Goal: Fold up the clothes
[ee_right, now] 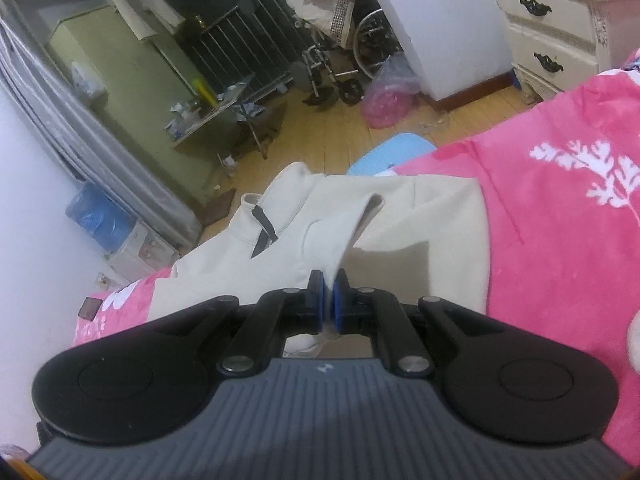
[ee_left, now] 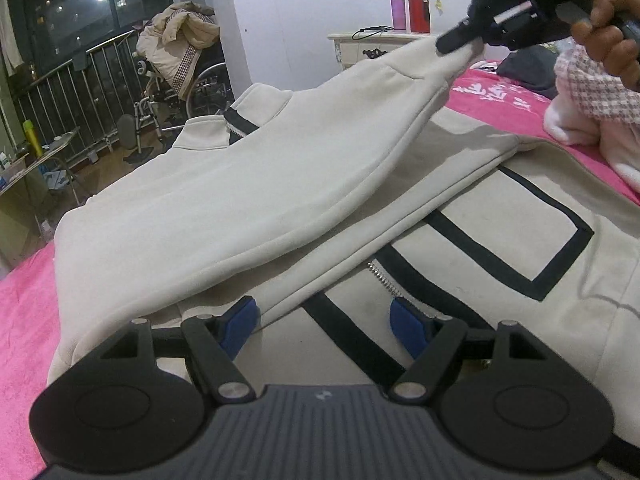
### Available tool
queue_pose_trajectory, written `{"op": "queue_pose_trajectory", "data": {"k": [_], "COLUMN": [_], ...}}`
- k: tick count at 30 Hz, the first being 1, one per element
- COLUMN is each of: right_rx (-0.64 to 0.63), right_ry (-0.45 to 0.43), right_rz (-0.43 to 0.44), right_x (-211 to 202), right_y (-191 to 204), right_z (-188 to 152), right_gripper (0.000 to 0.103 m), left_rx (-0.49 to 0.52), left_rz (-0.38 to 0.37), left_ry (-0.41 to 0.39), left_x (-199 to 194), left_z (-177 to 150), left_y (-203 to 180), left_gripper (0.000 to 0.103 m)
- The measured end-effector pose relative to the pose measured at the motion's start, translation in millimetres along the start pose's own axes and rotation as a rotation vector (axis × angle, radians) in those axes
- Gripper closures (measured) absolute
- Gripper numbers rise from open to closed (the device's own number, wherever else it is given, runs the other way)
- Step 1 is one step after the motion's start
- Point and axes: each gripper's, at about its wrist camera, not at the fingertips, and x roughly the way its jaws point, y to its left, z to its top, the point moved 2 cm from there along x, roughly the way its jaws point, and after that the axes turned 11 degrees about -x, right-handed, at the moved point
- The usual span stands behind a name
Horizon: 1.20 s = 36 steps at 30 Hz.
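Pinching the sleeve (ee_right: 340,236), the right claw (ee_right: 329,300) is held raised; the left claw (ee_left: 326,324) is held apart over the jacket (ee_left: 500,280).

The right gripper (ee_right: 329,300) pinches a cream jacket (ee_right: 280,256) sleeve (blue pads clamped together) above the pink bedspread (ee_right: 560,260).

The left wrist view looks low and close across the cream jacket (ee_left: 280,184) toward the nightstand (ee_left: 376,48), the right wrist view looks down from above it toward the floor, both sharing the wheelchair (ee_right: 360,52).
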Motion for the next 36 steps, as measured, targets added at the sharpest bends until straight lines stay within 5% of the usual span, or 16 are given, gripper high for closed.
{"op": "queue_pose_trajectory", "data": {"k": [8,15,19,23,29,33,36], "right_rx": [0.07,-0.005,-0.098,-0.121,-0.343,-0.452,-0.542], "right_ry": [0.061,0.075,0.181,0.184,0.123,0.035,0.05], "right_rz": [-0.05,-0.069,-0.15,-0.178,-0.353,-0.275,-0.192], "right_x": [5,6,25,23,2,2,21], "right_y": [-32,-28,-36,-37,-12,26,52], "right_z": [-25,-24,-48,-46,-23,-8,-14], "right_gripper": [0.1,0.1,0.099,0.097,0.092,0.092,0.092], "left_rx": [-0.001,-0.015,-0.019,-0.012,-0.052,-0.148,-0.222], "left_rz": [-0.009,-0.02,-0.03,-0.057,-0.107,-0.173,-0.181], "left_ry": [0.002,0.005,0.007,0.012,0.002,-0.033,-0.064], "left_x": [-2,-4,-6,-9,-24,-38,-43], "left_z": [1,1,1,3,15,25,33], "left_y": [2,4,6,7,18,32,46], "left_gripper": [0.027,0.028,0.028,0.028,0.028,0.028,0.028]}}
